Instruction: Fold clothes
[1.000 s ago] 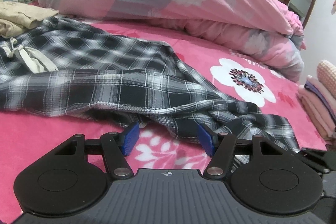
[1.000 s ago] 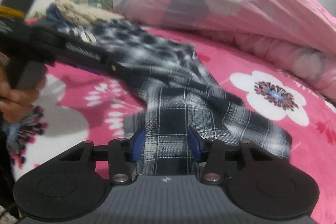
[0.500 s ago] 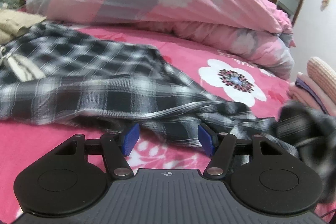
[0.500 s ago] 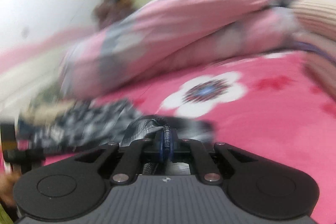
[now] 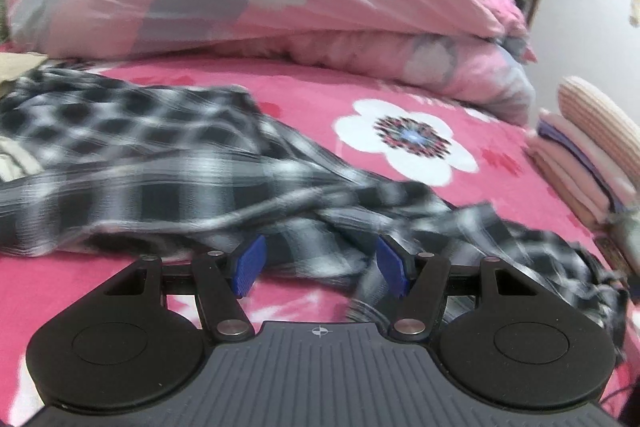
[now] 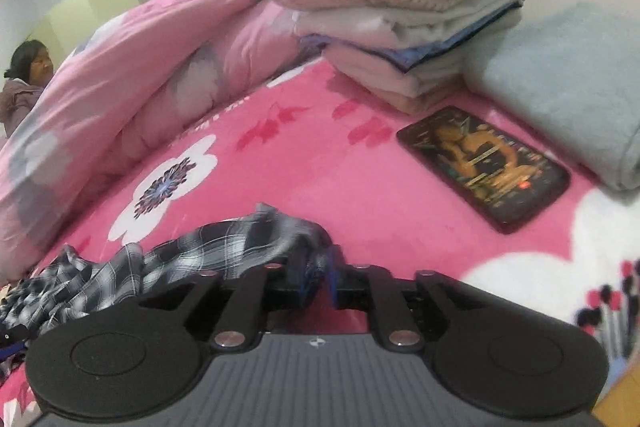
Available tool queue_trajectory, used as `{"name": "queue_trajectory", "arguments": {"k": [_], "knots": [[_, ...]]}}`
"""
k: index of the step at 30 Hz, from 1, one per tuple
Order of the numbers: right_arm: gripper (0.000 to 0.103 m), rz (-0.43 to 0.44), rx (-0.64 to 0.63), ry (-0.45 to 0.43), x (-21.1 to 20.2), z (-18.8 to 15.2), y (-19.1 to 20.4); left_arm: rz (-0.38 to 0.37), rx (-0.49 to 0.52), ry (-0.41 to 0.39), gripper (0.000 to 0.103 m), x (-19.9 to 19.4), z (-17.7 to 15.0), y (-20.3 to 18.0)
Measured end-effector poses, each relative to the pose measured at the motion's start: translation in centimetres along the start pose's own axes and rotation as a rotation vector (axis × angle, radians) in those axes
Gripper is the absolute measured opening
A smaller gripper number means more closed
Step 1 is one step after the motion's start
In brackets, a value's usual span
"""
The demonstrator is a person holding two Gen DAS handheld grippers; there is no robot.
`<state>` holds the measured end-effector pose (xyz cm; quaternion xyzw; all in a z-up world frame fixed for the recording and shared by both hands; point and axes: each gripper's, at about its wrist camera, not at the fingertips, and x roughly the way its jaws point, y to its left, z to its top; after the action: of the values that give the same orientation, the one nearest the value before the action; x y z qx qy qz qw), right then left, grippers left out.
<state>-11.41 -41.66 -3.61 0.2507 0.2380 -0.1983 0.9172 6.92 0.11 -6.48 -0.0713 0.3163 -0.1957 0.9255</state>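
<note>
Status: plaid trousers [image 5: 168, 163] are nowhere near folded. They lie spread and rumpled across the pink bed [image 5: 328, 99], waist end with the pale drawstring at far left, legs twisted and bunched toward the right. No clean crease anywhere that I can see.

Left hand-held gripper [image 5: 320, 265]: released, jaws wide apart, hovering at the near edge of the plaid cloth. Blue pads [image 5: 250, 263] press on nothing.

Right hand-held gripper [image 6: 318, 281]: jaws have just been opening after a tight pinch. A bunched trouser hem [image 6: 256, 235] drapes over its left finger and into the gap. I can't tell whether the pads still bite the cloth or it just rests there. Blur and the cloth hide the pads.

Done so far, judging by the scene: a stack of folded clothes [image 6: 404, 15] sits at the far right of the bed, next to a folded pale blue towel [image 6: 560, 87] and a phone [image 6: 484, 167].

Left to do, my read: straighten the legs, lay one over the other, fold lengthwise down to size, move to the stack. Beige garment [image 5: 16, 67] at far left looks unfolded too.
</note>
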Motion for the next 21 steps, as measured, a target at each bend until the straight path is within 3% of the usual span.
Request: {"name": "queue_trajectory", "arguments": {"k": [1, 5, 8, 11, 15, 18, 21], "knots": [[0.049, -0.007, -0.021, -0.042, -0.9, 0.1, 0.2, -0.017, 0.009, 0.011, 0.062, 0.2, -0.1, -0.3], [0.053, 0.018, -0.079, -0.205, -4.2, 0.6, 1.6, -0.059, 0.037, 0.041, 0.063, 0.8, -0.5, -1.4], [0.057, 0.216, -0.004, -0.186, -3.4, 1.9, 2.8, -0.079, 0.015, 0.050, 0.063, 0.8, -0.7, -1.3], [0.067, 0.391, -0.026, 0.018, 1.3, 2.9, 6.4, -0.097, -0.046, 0.044, 0.063, 0.1, -0.7, -0.3], [0.074, 0.495, -0.117, 0.284, 9.1, 2.9, 12.2, -0.194, -0.244, 0.071, 0.063, -1.9, 0.9, 3.2], [0.074, 0.457, -0.194, 0.360, 14.0, 2.9, 14.7, -0.303, -0.395, -0.013, 0.063, -5.0, 2.9, 6.6], [0.065, 0.485, -0.256, 0.422, 16.2, 2.1, 15.9, -0.309, -0.435, -0.142, 0.065, -8.4, 4.3, 9.0]]}}
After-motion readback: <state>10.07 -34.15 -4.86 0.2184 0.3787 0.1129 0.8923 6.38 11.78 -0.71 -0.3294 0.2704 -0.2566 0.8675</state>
